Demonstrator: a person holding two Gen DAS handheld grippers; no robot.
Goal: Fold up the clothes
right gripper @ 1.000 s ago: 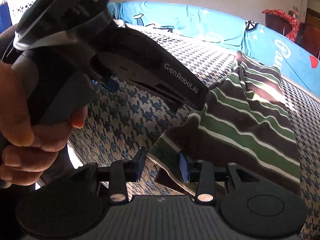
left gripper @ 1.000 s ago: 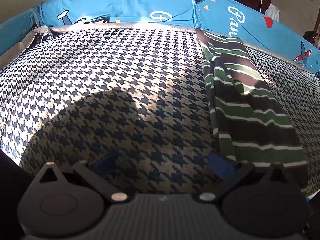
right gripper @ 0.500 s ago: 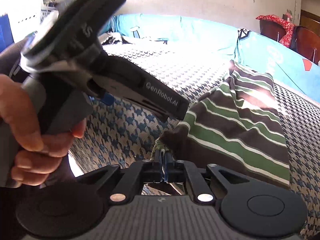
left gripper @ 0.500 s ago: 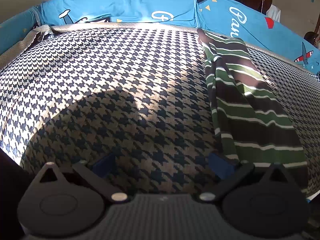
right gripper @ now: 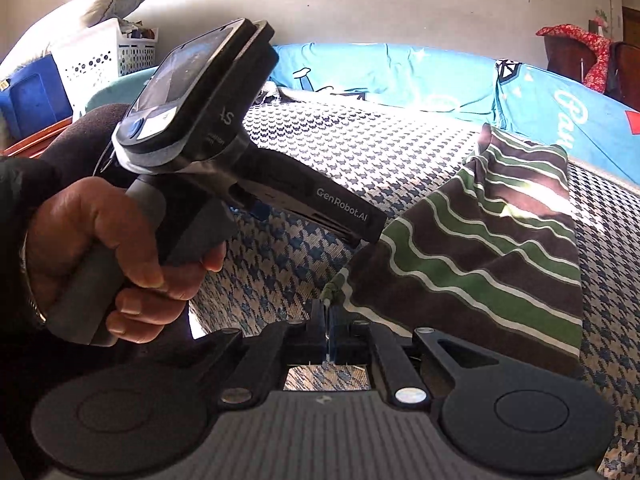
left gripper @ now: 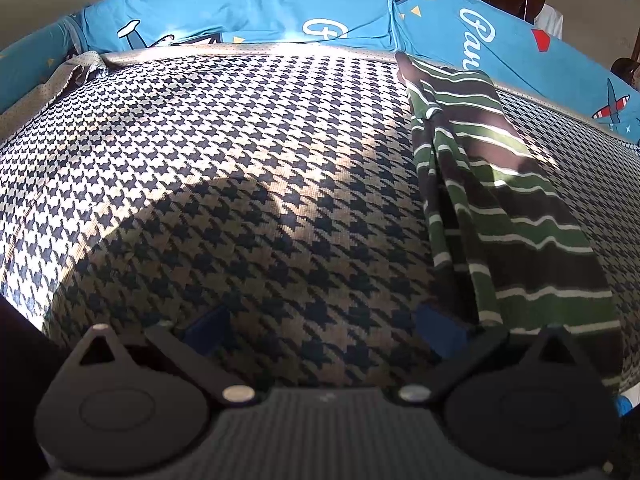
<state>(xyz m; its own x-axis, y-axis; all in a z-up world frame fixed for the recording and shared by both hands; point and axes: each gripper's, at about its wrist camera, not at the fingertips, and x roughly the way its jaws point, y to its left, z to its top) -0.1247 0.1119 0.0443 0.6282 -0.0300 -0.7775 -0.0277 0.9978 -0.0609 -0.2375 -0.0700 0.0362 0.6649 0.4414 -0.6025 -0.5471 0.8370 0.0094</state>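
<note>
A brown, green and white striped garment (left gripper: pixel 508 216) lies in a long narrow strip on the houndstooth bed cover (left gripper: pixel 240 184). My left gripper (left gripper: pixel 324 326) hangs open just above the cover, its right finger beside the garment's near left edge. In the right wrist view my right gripper (right gripper: pixel 328 320) is shut on the near corner of the striped garment (right gripper: pixel 492 248), lifting that corner off the cover. The left gripper's body (right gripper: pixel 224 152), held in a hand (right gripper: pixel 100 248), fills the left of that view.
Blue printed cushions (left gripper: pixel 248 12) line the far side of the bed. A white laundry basket (right gripper: pixel 108 56) and a blue box (right gripper: pixel 32 96) stand beyond the bed on the left. Red cloth (right gripper: pixel 580 48) hangs over furniture at the far right.
My right gripper went from open around the garment's near corner to shut on it, then lifted it. The left gripper stayed open and nearly still.
</note>
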